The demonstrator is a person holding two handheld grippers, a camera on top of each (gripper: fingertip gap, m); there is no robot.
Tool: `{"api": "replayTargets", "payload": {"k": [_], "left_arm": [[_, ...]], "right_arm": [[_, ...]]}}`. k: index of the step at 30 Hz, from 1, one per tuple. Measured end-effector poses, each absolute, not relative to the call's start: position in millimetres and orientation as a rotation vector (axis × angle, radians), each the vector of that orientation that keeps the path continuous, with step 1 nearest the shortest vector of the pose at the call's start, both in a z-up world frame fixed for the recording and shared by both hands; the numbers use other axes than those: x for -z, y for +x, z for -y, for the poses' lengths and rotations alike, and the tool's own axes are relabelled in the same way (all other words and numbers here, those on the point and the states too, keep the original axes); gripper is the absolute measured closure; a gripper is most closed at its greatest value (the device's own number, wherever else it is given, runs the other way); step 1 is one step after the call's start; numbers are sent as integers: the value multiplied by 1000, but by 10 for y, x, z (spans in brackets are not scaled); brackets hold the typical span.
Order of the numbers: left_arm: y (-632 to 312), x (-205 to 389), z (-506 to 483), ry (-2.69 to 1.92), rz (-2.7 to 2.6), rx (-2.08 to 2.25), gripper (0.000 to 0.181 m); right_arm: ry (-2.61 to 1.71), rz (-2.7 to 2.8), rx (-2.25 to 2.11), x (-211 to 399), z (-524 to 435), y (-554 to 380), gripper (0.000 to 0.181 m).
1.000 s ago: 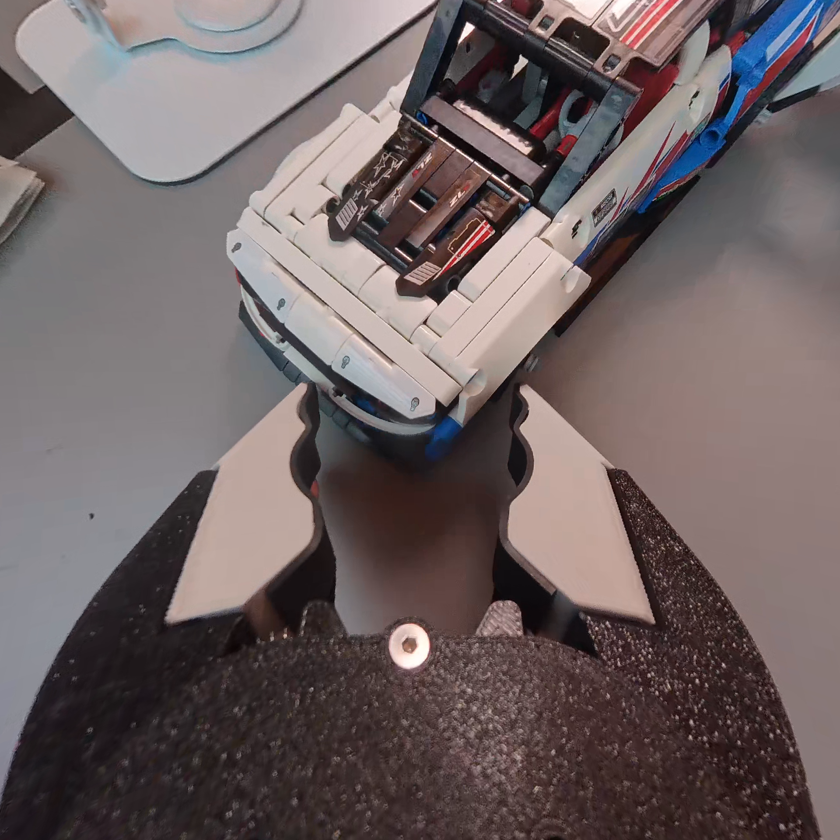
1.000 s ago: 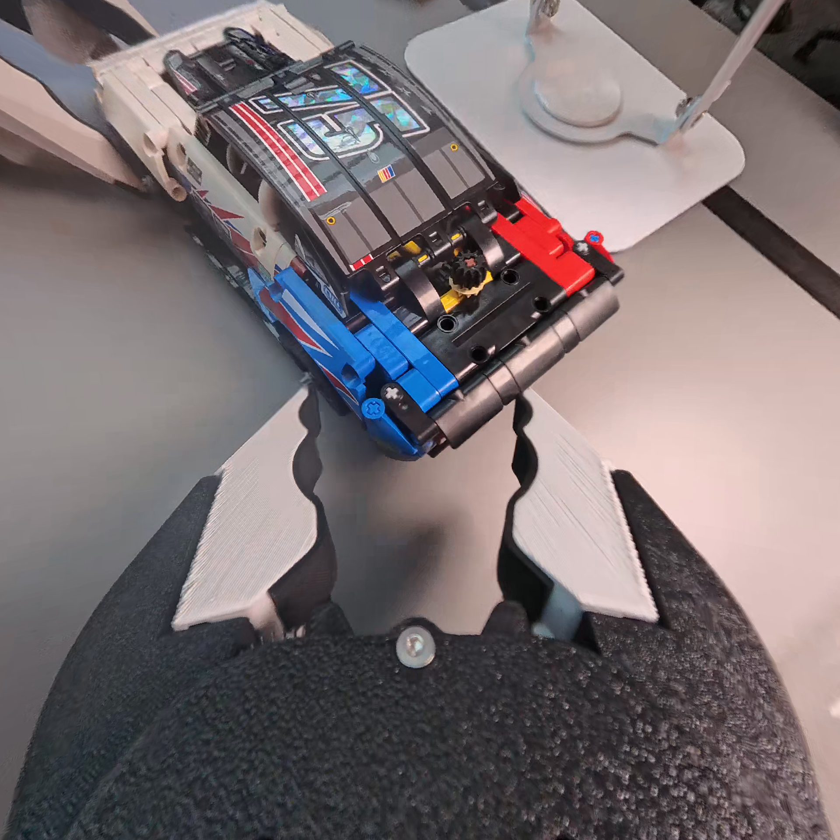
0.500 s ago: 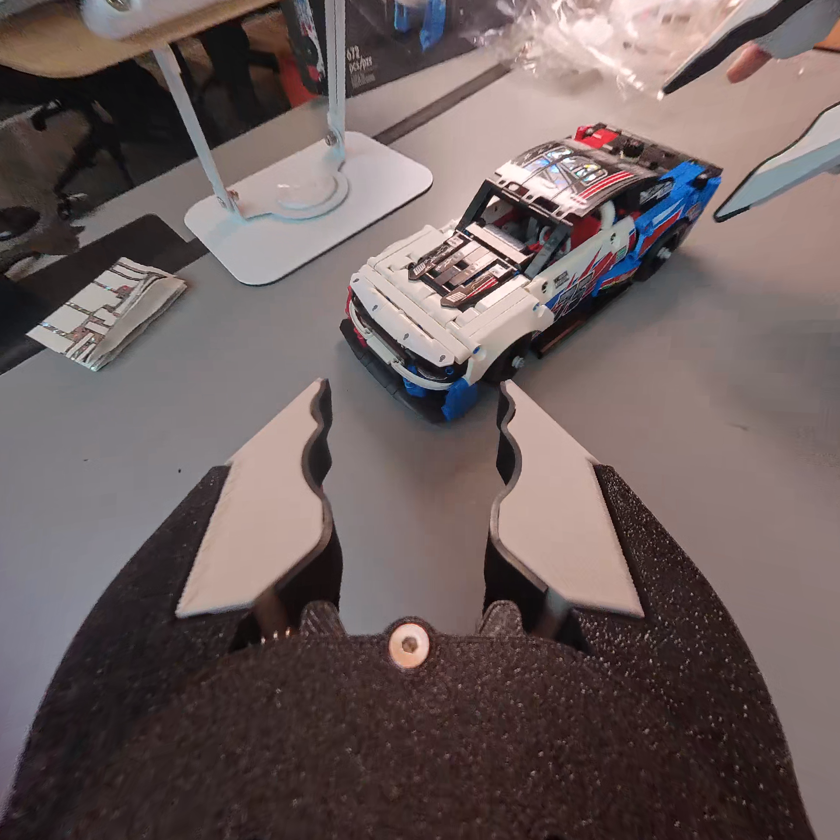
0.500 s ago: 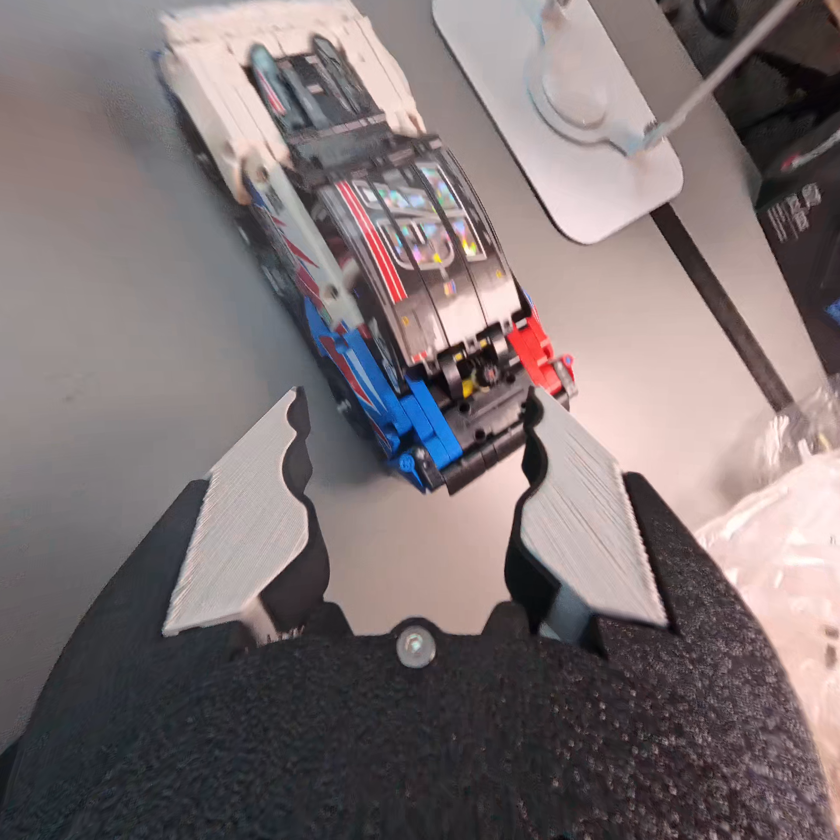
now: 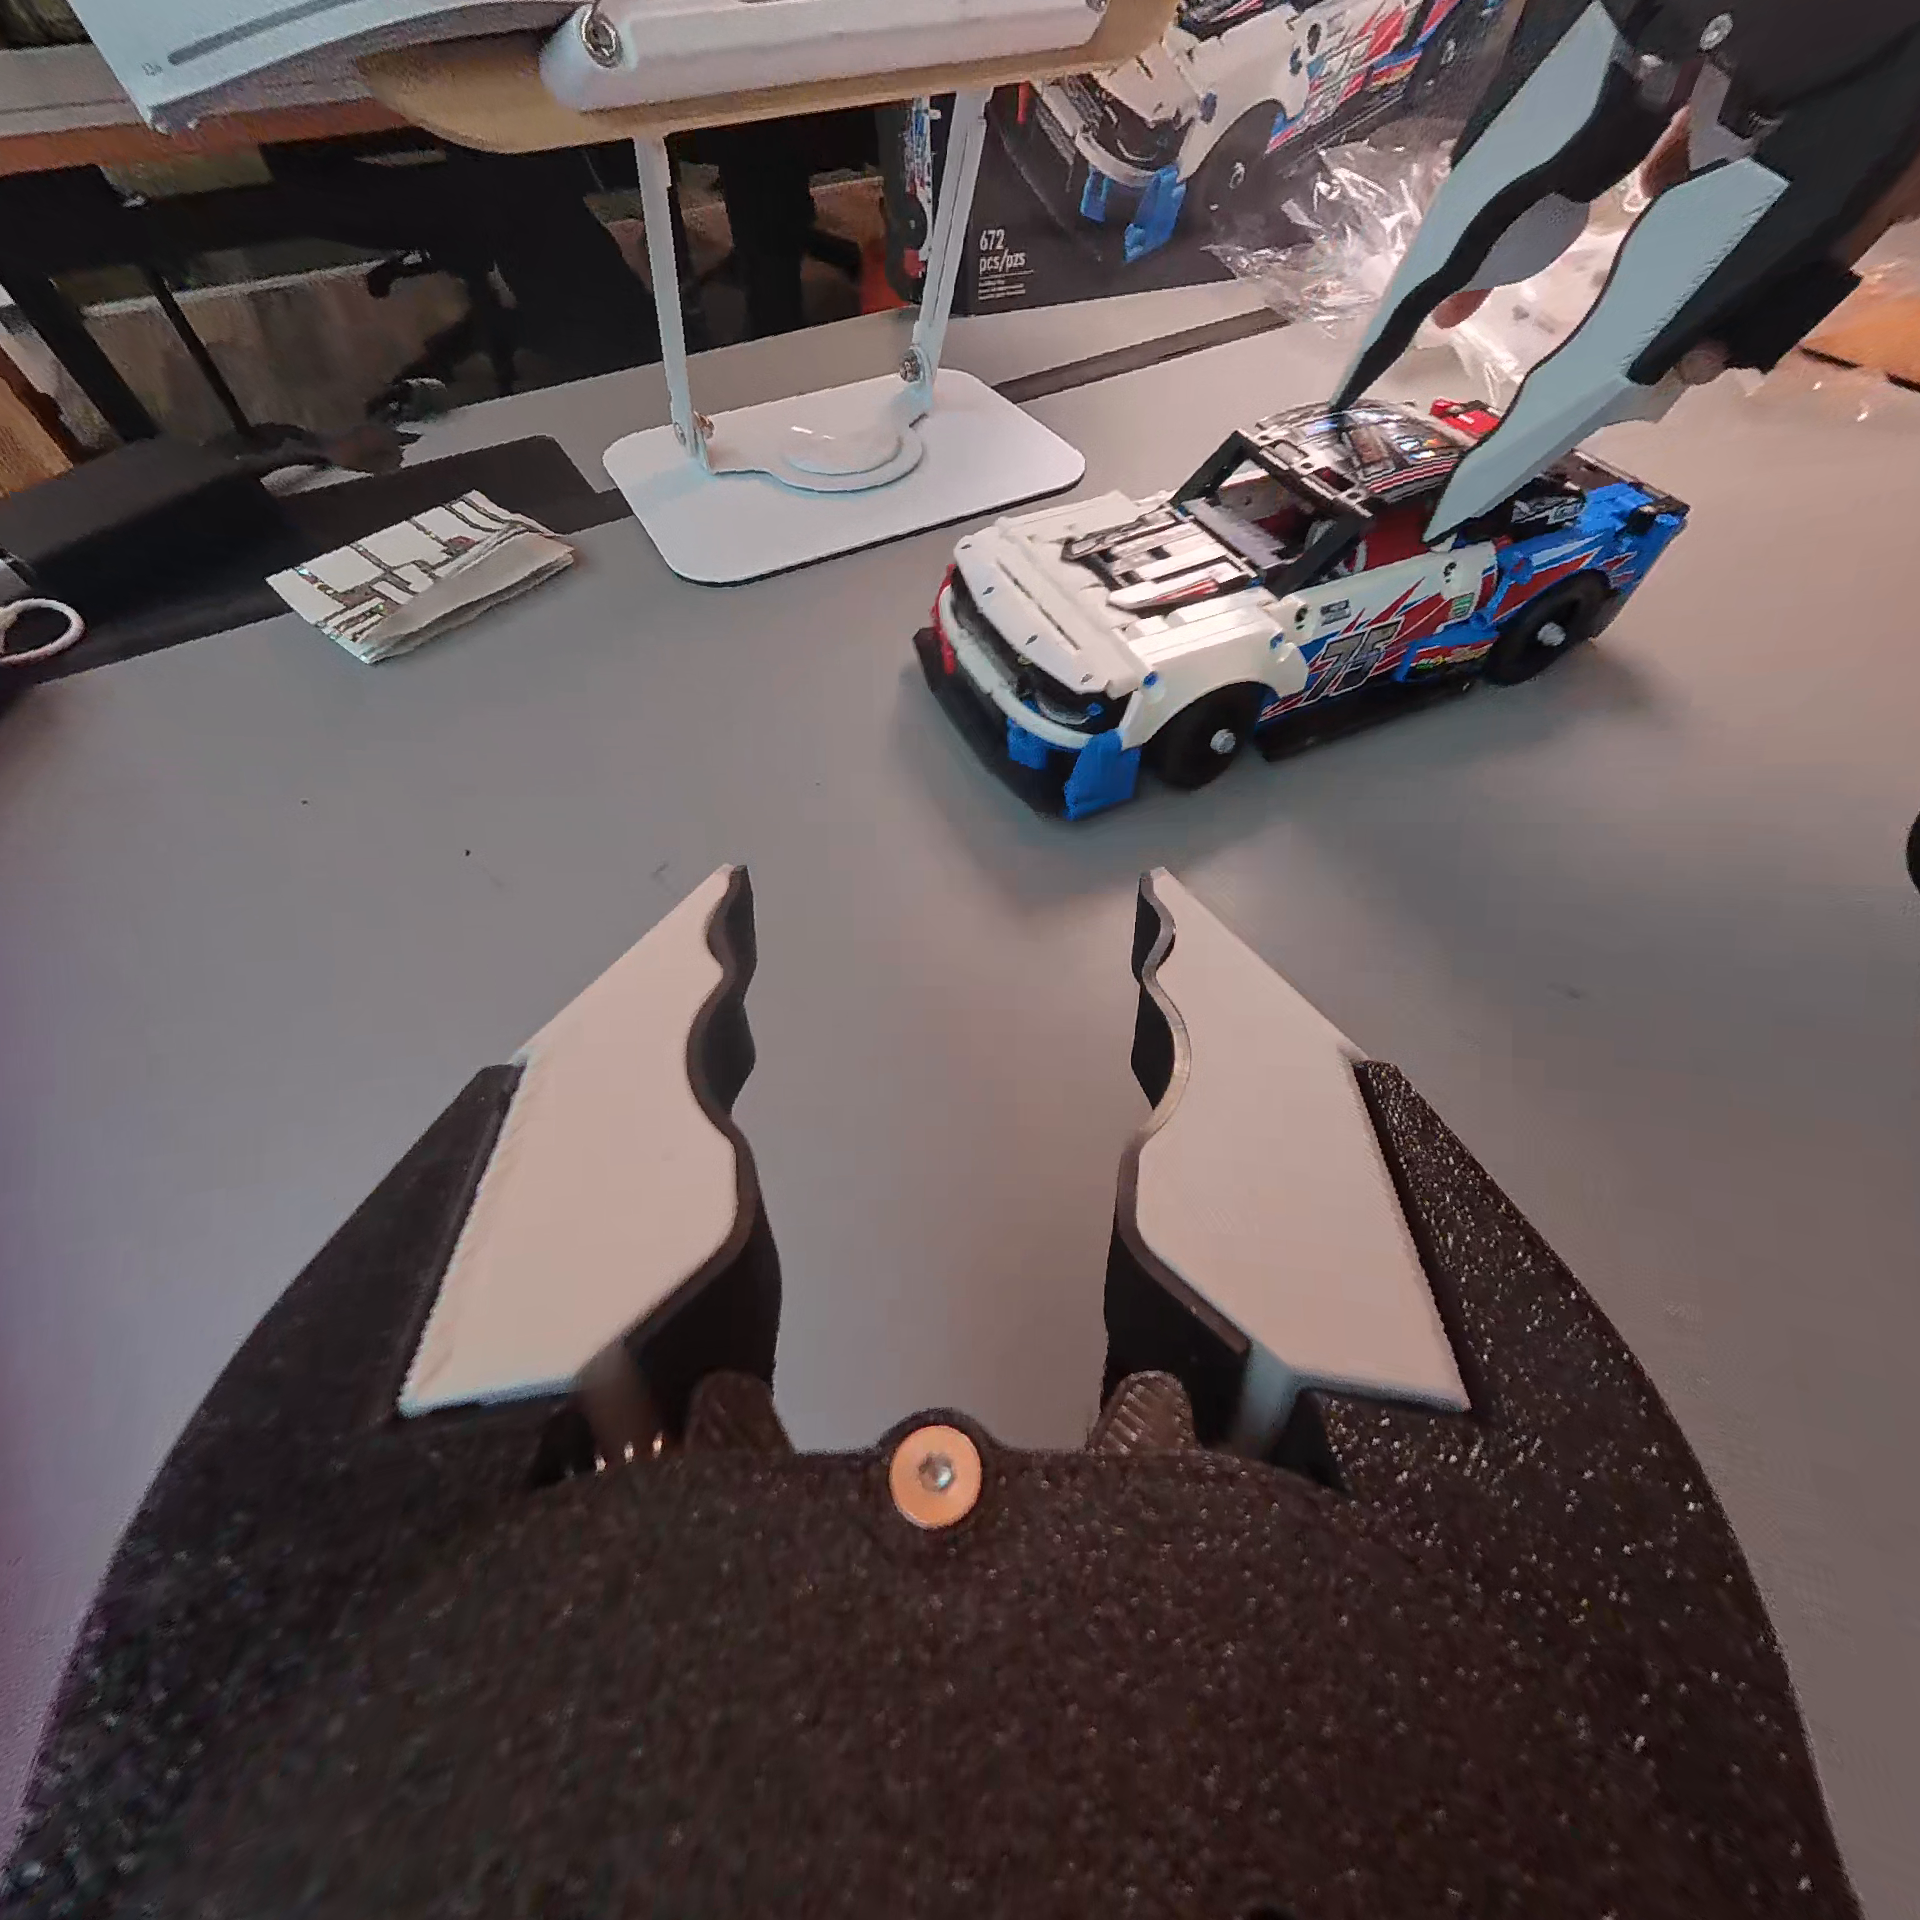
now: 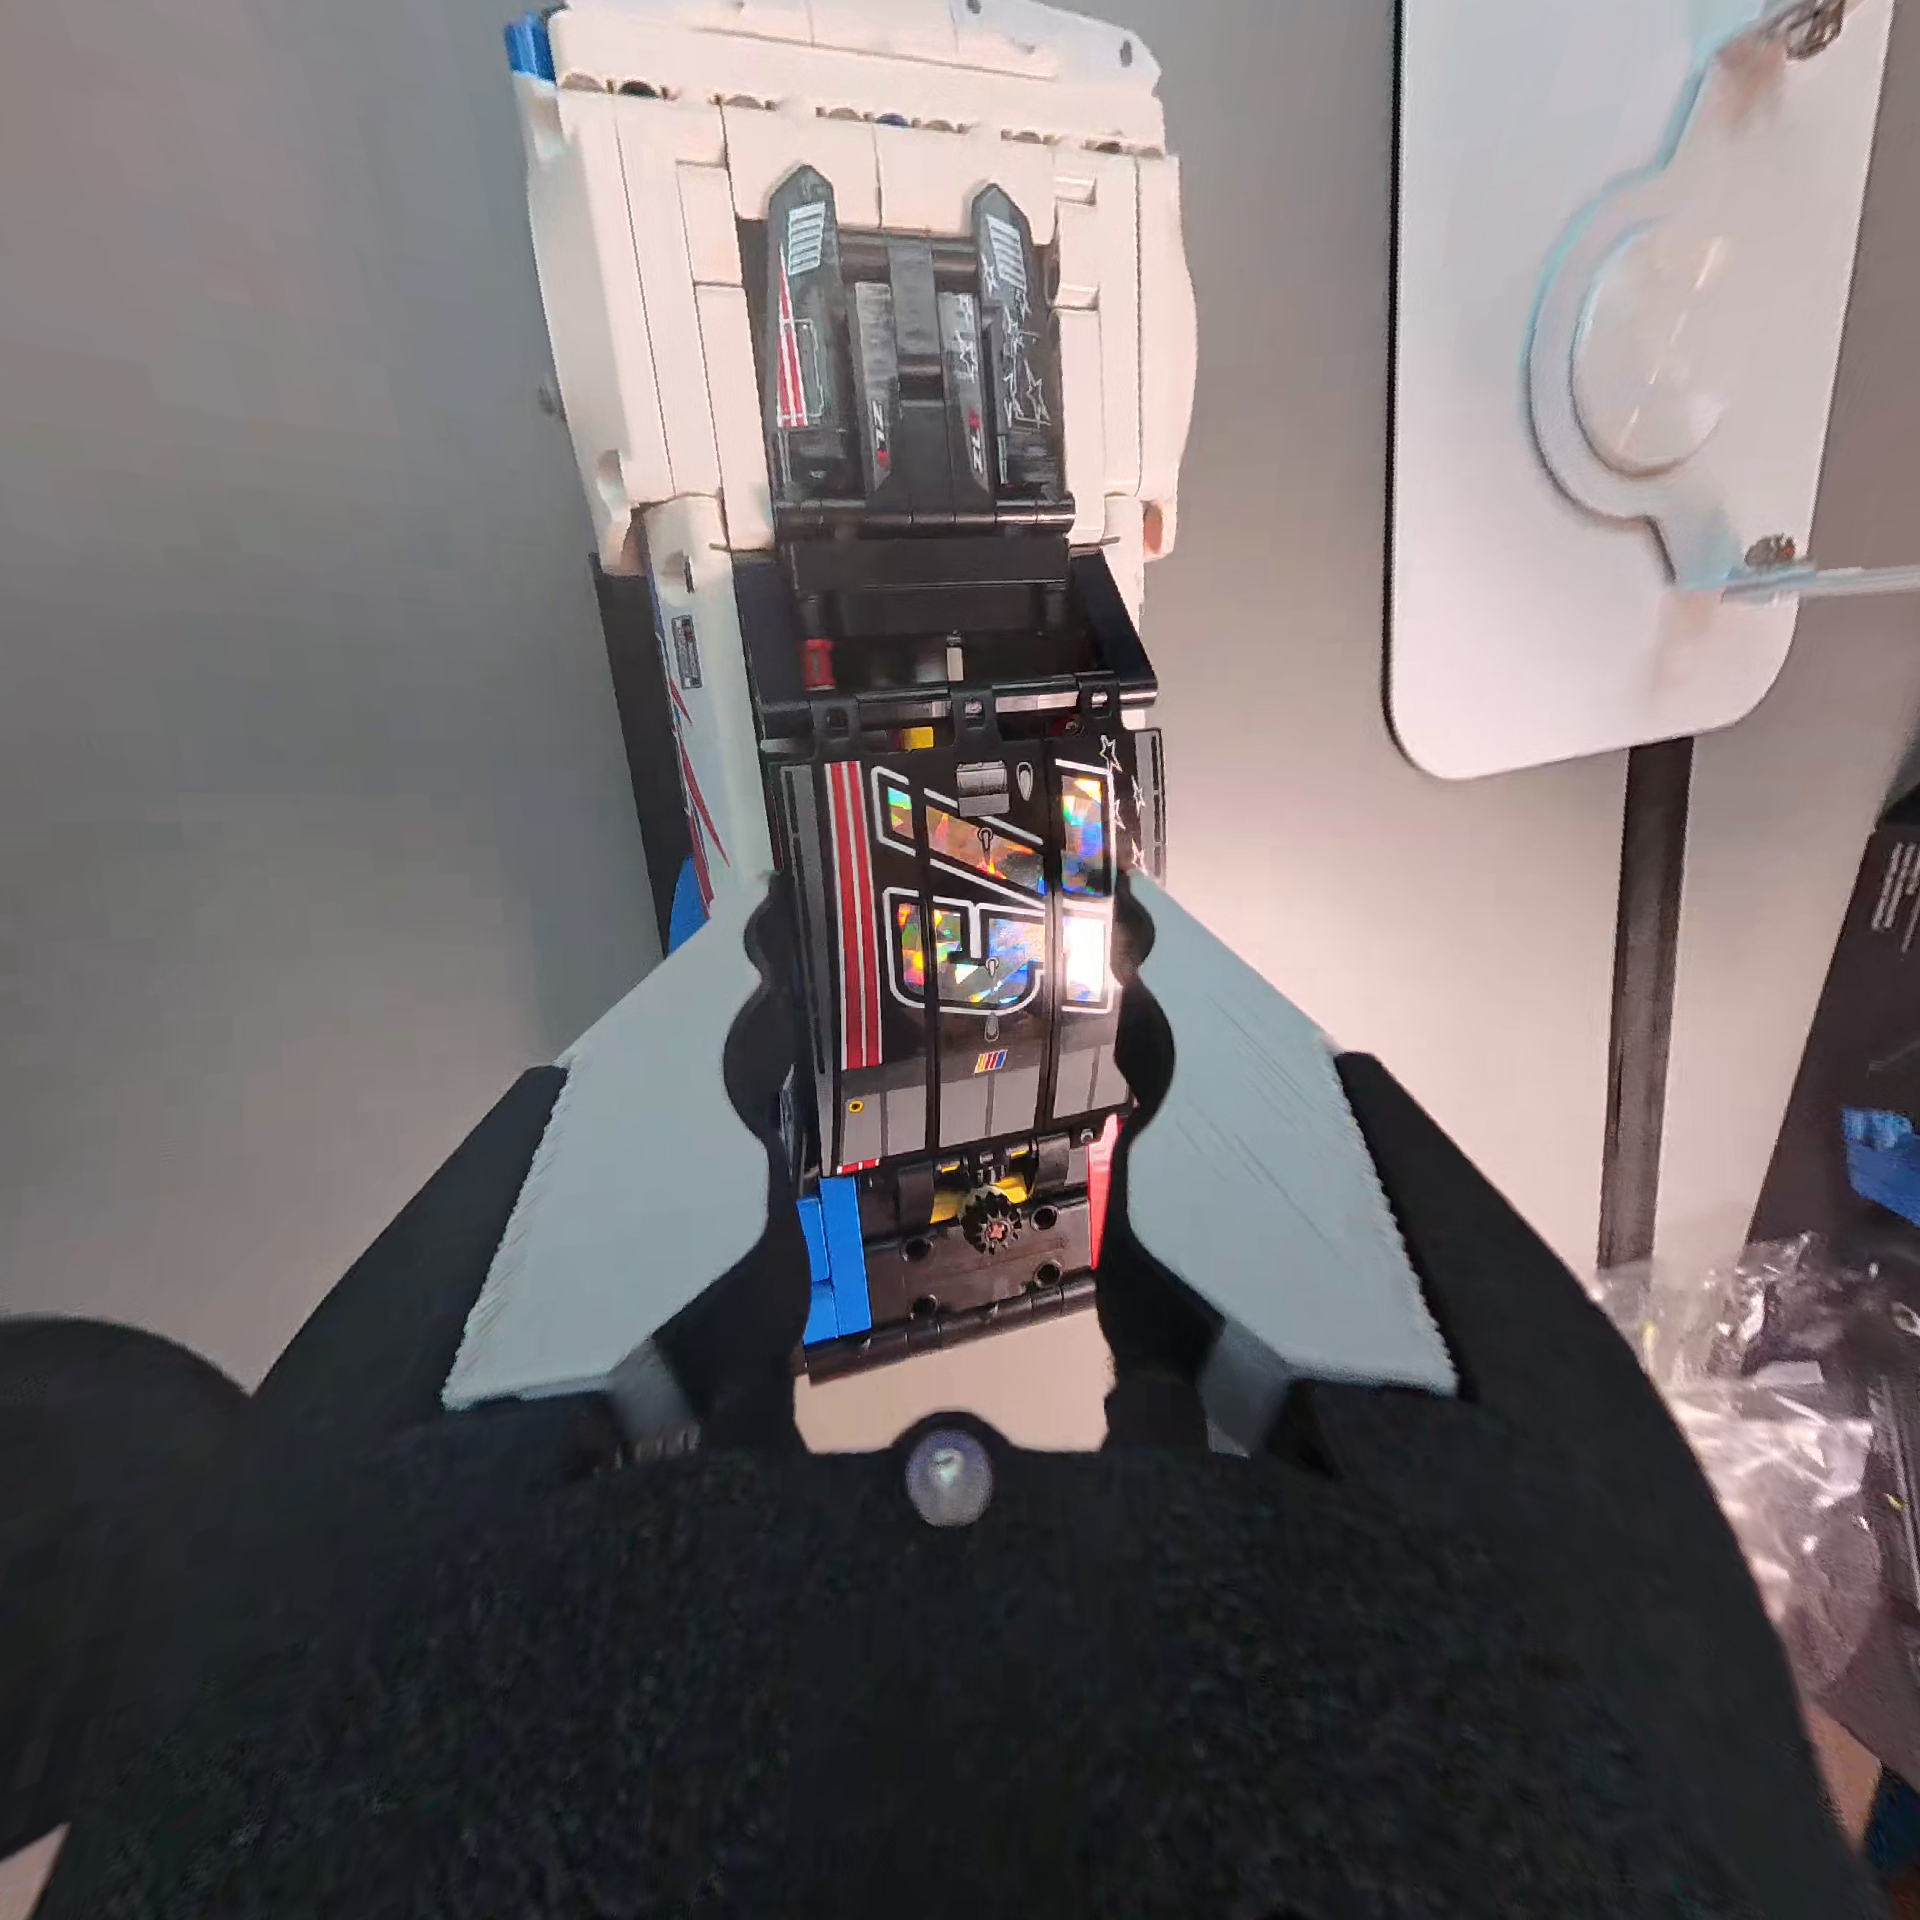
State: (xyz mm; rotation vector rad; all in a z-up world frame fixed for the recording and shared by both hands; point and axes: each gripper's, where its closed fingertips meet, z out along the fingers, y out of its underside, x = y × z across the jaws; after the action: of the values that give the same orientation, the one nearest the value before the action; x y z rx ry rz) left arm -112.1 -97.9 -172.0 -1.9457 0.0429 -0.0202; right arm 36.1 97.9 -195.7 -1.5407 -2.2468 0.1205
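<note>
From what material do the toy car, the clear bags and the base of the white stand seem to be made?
Toy car: hard plastic bricks, glossy, with visible seams and studs; shiny stickers on the roof. Clear bags: thin plastic film, crinkled and glinting. Stand base: probably painted metal, a smooth matte white flat plate; plastic cannot be ruled out.

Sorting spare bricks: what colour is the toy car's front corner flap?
Blue, on the brick-built race car; clearest in the left wrist view.

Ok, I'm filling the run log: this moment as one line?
left tool open, above table | right tool open, flanking toy car roof
</note>
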Motion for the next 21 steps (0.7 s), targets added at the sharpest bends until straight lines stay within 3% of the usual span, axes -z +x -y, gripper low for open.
{"api": "replayTargets", "payload": {"k": [1, 14, 21], "left_arm": [[-1111, 1734, 987, -1947, -43, 24, 109], [-963, 1746, 963, -1936, -100, 63, 109], [-953, 1748, 943, -1938, -103, 64, 109]], "right_arm": [[-1551, 2250, -88, 1959, -1045, 495, 121], [-1836, 2104, 112, 1957, -1701, 2289, 121], [-1805, 2092, 35, 1961, -1706, 2254, 120]]}}
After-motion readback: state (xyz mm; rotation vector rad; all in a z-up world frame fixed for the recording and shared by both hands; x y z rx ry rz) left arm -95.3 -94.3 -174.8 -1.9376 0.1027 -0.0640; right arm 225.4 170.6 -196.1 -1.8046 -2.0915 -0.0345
